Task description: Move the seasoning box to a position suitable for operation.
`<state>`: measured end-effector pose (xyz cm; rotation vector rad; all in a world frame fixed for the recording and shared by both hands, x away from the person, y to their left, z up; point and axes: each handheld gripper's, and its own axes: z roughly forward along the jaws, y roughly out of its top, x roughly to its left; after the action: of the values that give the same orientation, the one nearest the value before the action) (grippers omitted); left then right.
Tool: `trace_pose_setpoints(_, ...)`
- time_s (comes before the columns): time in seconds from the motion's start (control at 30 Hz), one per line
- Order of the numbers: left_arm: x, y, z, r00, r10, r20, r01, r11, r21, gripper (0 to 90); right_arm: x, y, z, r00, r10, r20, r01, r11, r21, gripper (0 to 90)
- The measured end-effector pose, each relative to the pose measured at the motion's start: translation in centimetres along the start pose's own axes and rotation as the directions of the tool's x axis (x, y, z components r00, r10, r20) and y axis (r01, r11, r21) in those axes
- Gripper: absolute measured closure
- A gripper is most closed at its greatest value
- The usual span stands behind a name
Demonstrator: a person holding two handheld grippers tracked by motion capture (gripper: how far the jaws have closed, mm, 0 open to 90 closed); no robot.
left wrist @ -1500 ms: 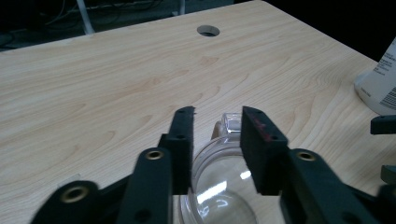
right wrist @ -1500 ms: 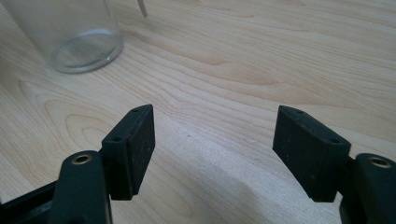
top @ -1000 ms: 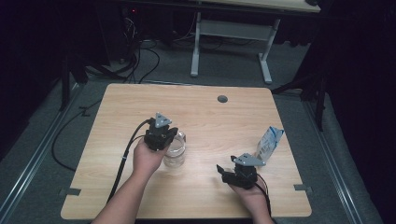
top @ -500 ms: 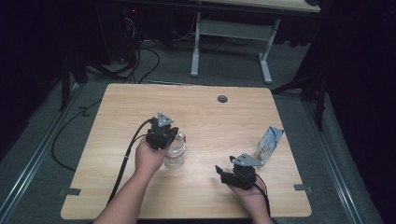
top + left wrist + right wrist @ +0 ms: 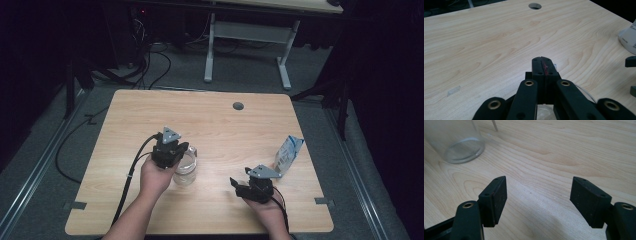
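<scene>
A clear glass jar [image 5: 186,167] stands upright on the wooden table [image 5: 210,120], left of centre. My left gripper [image 5: 182,148] hovers over the jar's far left rim, and in the left gripper view [image 5: 543,65] its jaws are pressed flat together. The jar's rim [image 5: 584,90] curves just below them. To the right, my right gripper [image 5: 239,184] rests low near the front edge and points left toward the jar. In the right gripper view [image 5: 539,195] its jaws stand wide apart over bare wood, with the jar [image 5: 461,142] ahead at upper left. A thin grey rod [image 5: 494,125] shows by the jar; I cannot tell what holds it.
A white and blue pouch [image 5: 289,152] stands at the table's right side, just behind my right gripper, and shows at the right edge of the left gripper view [image 5: 629,35]. A round cable hole [image 5: 238,106] sits near the far edge. Another desk's legs [image 5: 210,50] stand beyond.
</scene>
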<state>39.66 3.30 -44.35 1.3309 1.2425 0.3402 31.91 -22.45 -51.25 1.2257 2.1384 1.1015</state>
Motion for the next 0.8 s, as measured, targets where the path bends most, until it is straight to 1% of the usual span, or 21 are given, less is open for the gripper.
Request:
trace_pose_setpoints(0.1, -0.1, -0.1, -0.2, 1.0, 0.003, 0.003, -0.003, 1.0, 0.001, 90.0, 0.1, 0.0, 0.0, 1.0, -0.004, 0.0, 0.004, 1.0, 0.002, 29.8)
trace_pose_setpoints(0.23, 0.1, 0.0, 0.2, 1.0, 0.008, -0.004, -0.008, 0.9999, 0.009, 90.0, 0.2, 0.0, 0.1, 1.0, -0.007, -0.002, 0.007, 1.0, 0.003, 29.9)
trace_pose_setpoints(0.3, 0.3, 0.0, 0.6, 1.0, 0.003, -0.008, -0.003, 0.9999, 0.014, 90.0, 0.3, 0.1, 0.1, 1.0, -0.008, -0.002, 0.008, 1.0, 0.0, 29.9)
trace_pose_setpoints(0.37, 0.4, 0.0, 0.6, 1.0, -0.001, -0.007, 0.001, 0.9998, 0.019, 90.0, 0.2, 0.1, 0.1, 1.0, -0.008, -0.002, 0.008, 1.0, -0.001, 29.9)
trace_pose_setpoints(0.53, 0.3, -0.2, 0.0, 1.0, -0.005, -0.001, 0.005, 0.9997, 0.023, 90.0, 0.2, 0.1, 0.1, 1.0, -0.009, -0.004, 0.009, 1.0, 0.002, 29.9)
trace_pose_setpoints(0.57, 0.4, -0.3, -0.4, 1.0, -0.009, 0.003, 0.009, 0.9996, 0.026, 90.0, 0.2, 0.1, 0.1, 1.0, -0.008, -0.004, 0.008, 1.0, 0.0, 30.0)
trace_pose_setpoints(0.63, 0.4, -0.4, -0.9, 1.0, -0.008, 0.003, 0.008, 0.9999, 0.014, 90.0, 0.2, 0.1, 0.0, 1.0, -0.007, -0.005, 0.007, 1.0, -0.001, 30.1)
trace_pose_setpoints(0.73, 0.6, 0.2, -2.2, 0.9998, -0.015, 0.012, 0.016, 0.9987, -0.049, 90.0, 0.3, 0.1, 0.1, 1.0, -0.009, -0.003, 0.009, 1.0, 0.001, 30.7)
trace_pose_setpoints(0.8, 1.0, 0.7, -3.3, 0.9999, -0.005, 0.015, 0.007, 0.9956, -0.093, 90.0, 0.3, 0.1, 0.1, 0.9999, -0.01, -0.006, 0.01, 1.0, 0.001, 31.0)
